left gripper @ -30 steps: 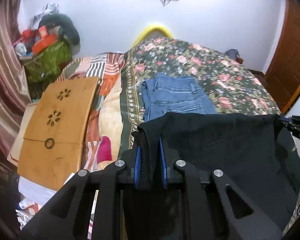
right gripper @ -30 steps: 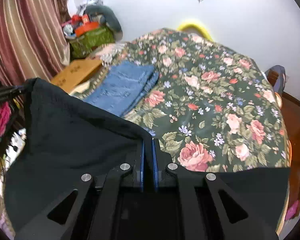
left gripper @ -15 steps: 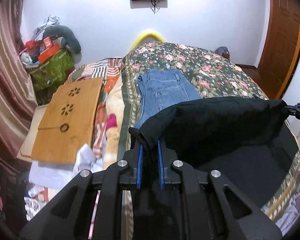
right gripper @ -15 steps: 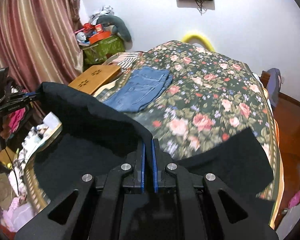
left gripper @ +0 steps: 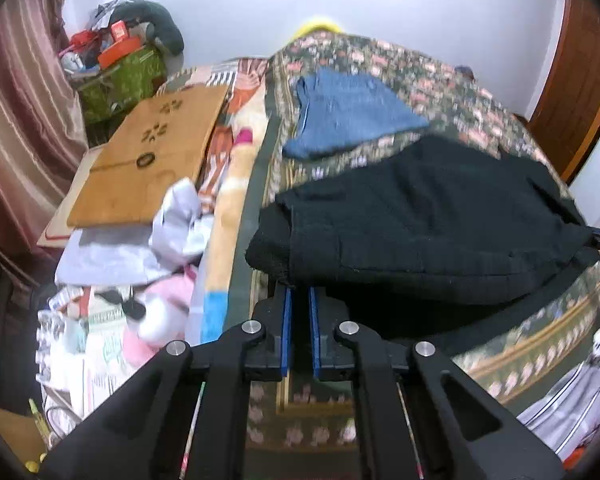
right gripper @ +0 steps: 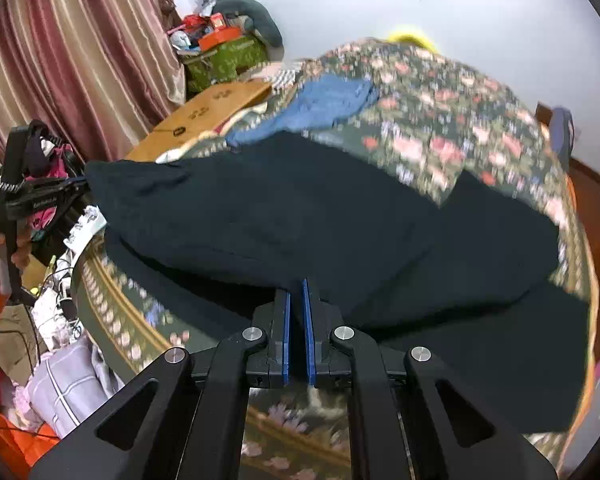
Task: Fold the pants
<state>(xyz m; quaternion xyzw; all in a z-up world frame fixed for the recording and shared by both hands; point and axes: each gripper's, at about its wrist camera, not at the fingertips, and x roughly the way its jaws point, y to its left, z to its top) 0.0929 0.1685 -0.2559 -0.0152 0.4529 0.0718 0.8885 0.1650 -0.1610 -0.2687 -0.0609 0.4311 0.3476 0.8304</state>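
The black pants (left gripper: 428, 216) lie folded over on the near end of the floral bed (left gripper: 432, 76). My left gripper (left gripper: 299, 292) is shut on their left corner, low over the bed edge. My right gripper (right gripper: 296, 286) is shut on the near edge of the black pants (right gripper: 284, 216), with one leg (right gripper: 512, 320) spread flat to the right. The left gripper (right gripper: 40, 200) also shows in the right wrist view, pinching the far left corner. A folded pair of blue jeans (left gripper: 348, 112) lies further up the bed.
A wooden lap desk (left gripper: 148, 152) lies left of the bed beside a clutter of clothes and a pink plush toy (left gripper: 156, 312). A green bag (left gripper: 124, 76) with piled items stands by the curtain. A wooden door (left gripper: 580, 76) is at right.
Both grippers have come down and back toward the near bed edge, laying the lifted black fabric flat over the lower part of the pants. Both stay shut on the pants.
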